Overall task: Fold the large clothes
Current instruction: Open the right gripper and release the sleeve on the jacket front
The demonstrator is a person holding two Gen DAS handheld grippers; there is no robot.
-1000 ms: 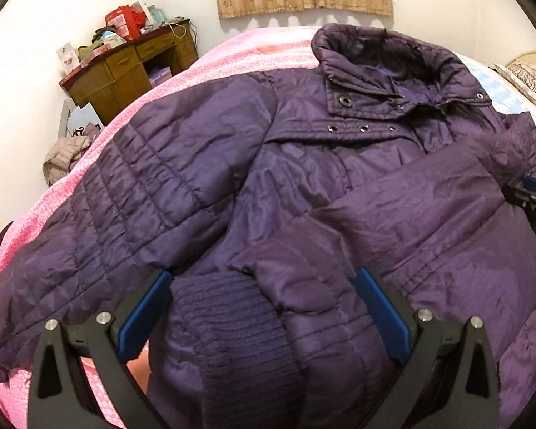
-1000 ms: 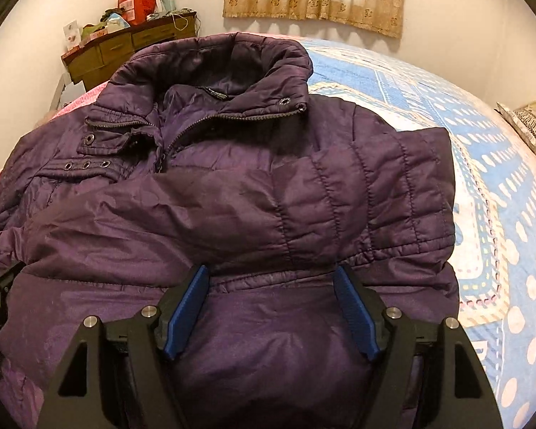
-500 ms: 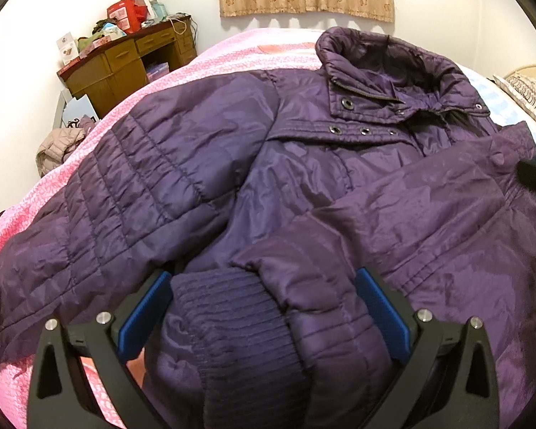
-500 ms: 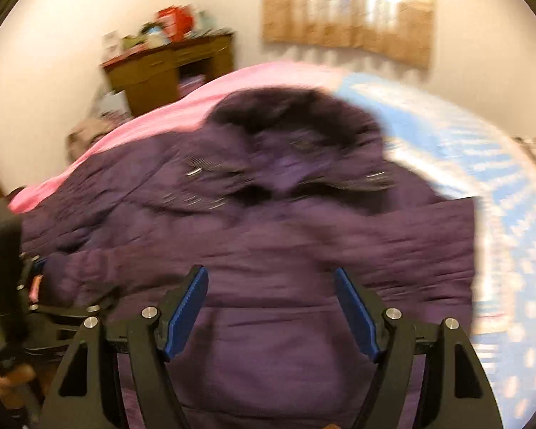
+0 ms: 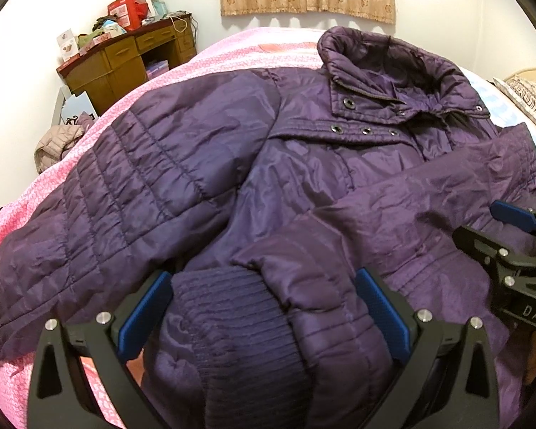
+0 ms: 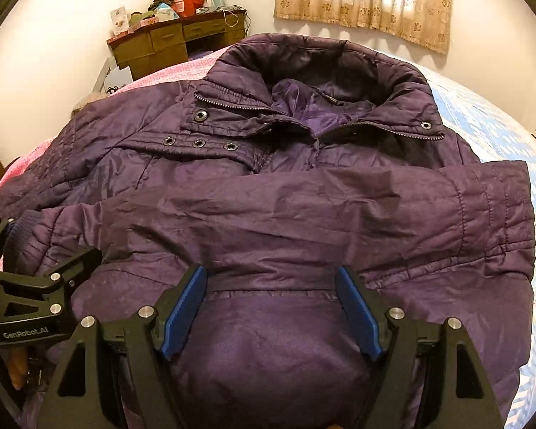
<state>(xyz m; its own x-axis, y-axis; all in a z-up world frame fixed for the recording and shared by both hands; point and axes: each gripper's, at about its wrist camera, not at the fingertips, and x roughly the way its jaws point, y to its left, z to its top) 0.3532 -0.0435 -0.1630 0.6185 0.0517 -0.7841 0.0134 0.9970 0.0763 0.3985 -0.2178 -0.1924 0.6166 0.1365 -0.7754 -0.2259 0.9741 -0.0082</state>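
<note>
A purple padded jacket (image 5: 203, 164) (image 6: 303, 214) lies face up on the bed, collar toward the far wall. One sleeve is folded across its chest. The ribbed knit cuff (image 5: 232, 321) (image 6: 19, 230) at that sleeve's end fills the gap of my left gripper (image 5: 264, 307) (image 6: 39, 239), whose pads touch it on both sides. My right gripper (image 6: 271, 307) (image 5: 489, 221) hovers over the jacket's body just below the folded sleeve. Its jaws are opening; a mound of jacket fabric bulges between them, and the pads do not press on it.
The bed has a pink cover (image 5: 232, 46) on the left and a blue patterned one (image 6: 500, 136) on the right. A cluttered wooden desk (image 5: 125, 60) stands by the far wall, with a beige garment (image 5: 53, 143) on the floor beside it. A pillow (image 5: 529, 93) lies far right.
My right gripper has slid left across the jacket, so the left gripper now shows in its view. The left gripper has kept still with the cuff between its jaws.
</note>
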